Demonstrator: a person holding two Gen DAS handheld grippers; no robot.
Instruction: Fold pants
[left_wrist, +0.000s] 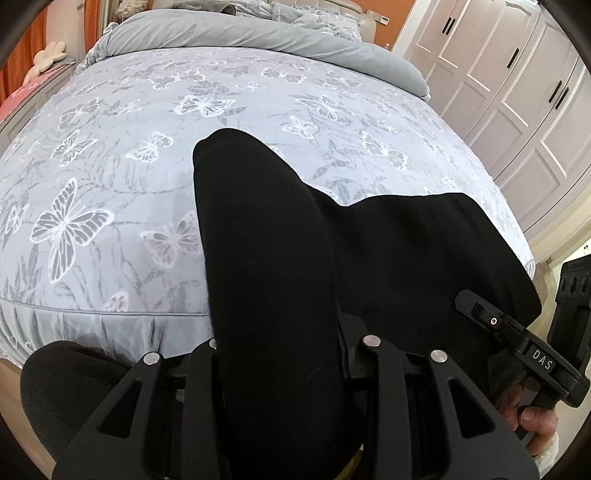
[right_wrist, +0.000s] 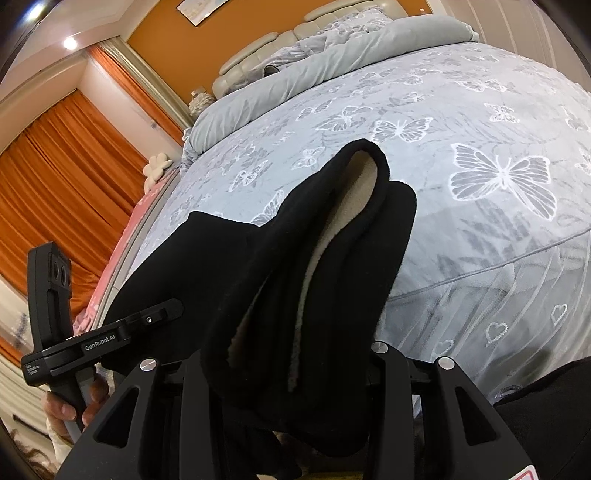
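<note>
Pants (left_wrist: 280, 295), black with a pale fleece lining, hung above the butterfly-print bed (left_wrist: 110, 166), clamped in both the left gripper (left_wrist: 288, 354) and right gripper (right_wrist: 295, 362), apparently raised for laying flat.

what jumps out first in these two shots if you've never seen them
Black pants fill the middle of both views, bunched up and draped over each tool's fingers, with a pale fleecy lining showing in the right wrist view. Behind them spreads a grey bed printed with white butterflies. Orange curtains glow at the left of the right wrist view.
</note>
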